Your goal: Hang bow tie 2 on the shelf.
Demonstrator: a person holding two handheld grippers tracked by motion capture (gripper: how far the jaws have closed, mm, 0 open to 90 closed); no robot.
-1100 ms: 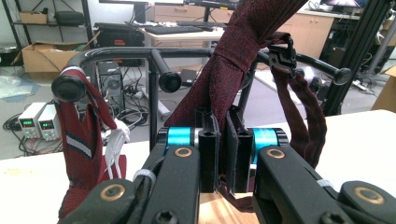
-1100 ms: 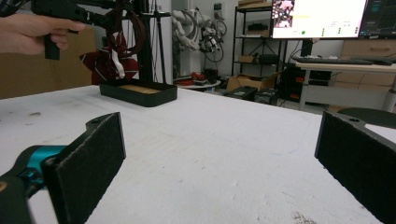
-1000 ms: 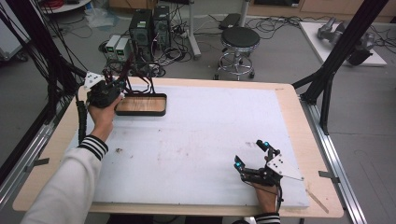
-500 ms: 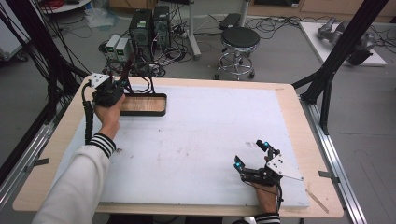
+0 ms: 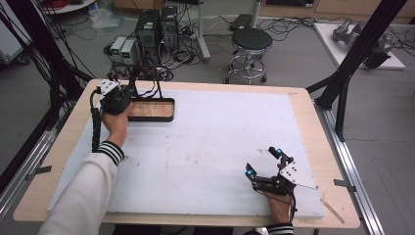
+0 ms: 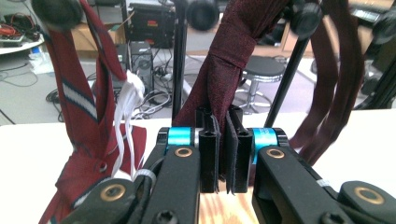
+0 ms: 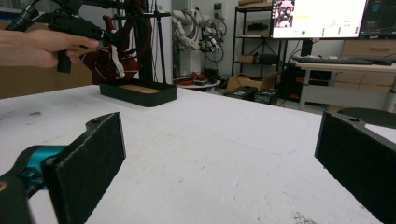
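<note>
Hanging from a black metal rack point(image 6: 180, 56), a dark maroon fabric necktie point(image 6: 229, 70) drops straight between the left gripper point(image 6: 223, 154) jaws, which are clenched on its lower length above the black-rimmed wooden tray point(image 5: 151, 109). Soft, light and limp, it should slide off easily, so a pinch across the flat band seems best. Resting low on the white counter point(image 5: 210, 147), the right gripper point(image 5: 264, 162) jaws stand released, nothing between them.

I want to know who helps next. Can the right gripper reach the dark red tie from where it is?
Probably not yet. The right gripper sits open at the table's near corner, while the dark red tie, pinched by the left gripper, hangs at the far corner. Nothing blocks the way.
</note>
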